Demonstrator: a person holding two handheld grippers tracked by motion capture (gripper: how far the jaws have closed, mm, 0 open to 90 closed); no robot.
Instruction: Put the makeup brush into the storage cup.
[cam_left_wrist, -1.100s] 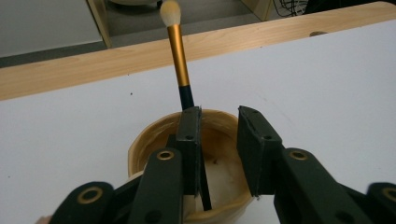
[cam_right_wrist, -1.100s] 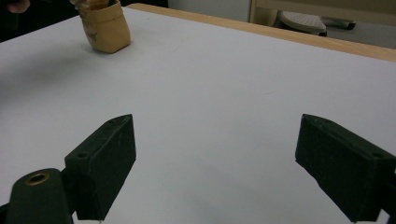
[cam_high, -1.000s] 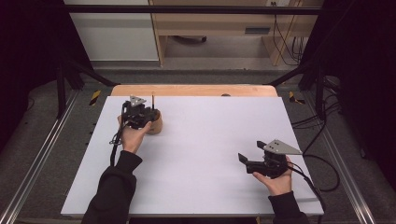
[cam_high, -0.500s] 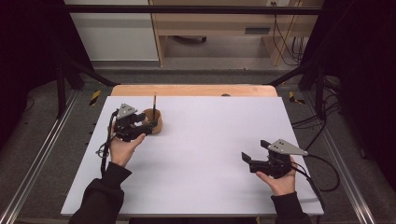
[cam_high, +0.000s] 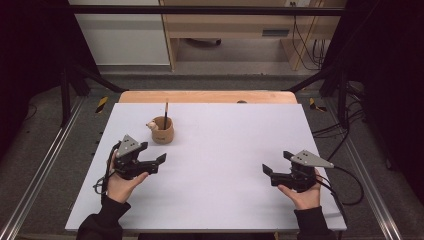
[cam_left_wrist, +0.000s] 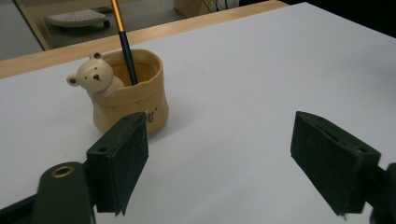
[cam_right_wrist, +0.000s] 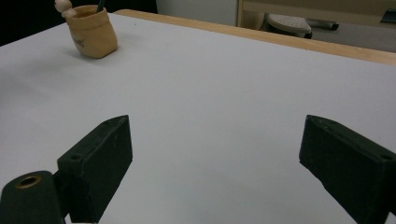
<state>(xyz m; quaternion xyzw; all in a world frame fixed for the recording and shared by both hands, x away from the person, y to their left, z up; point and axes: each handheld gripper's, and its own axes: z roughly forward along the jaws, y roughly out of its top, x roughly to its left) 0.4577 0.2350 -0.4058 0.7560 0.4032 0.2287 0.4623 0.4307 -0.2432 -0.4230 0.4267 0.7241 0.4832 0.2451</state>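
Standing tan soft-looking bear cup (cam_high: 163, 132)

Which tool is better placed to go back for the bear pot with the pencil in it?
Left. The left tool sits just in front of the bear pot, which stands close ahead of its open jaws with the pencil upright inside. The right tool is far across the table.

Grey floor (cam_high: 240, 82), wooden shelf unit (cam_high: 225, 30), black curtains (cam_high: 30, 60) either side
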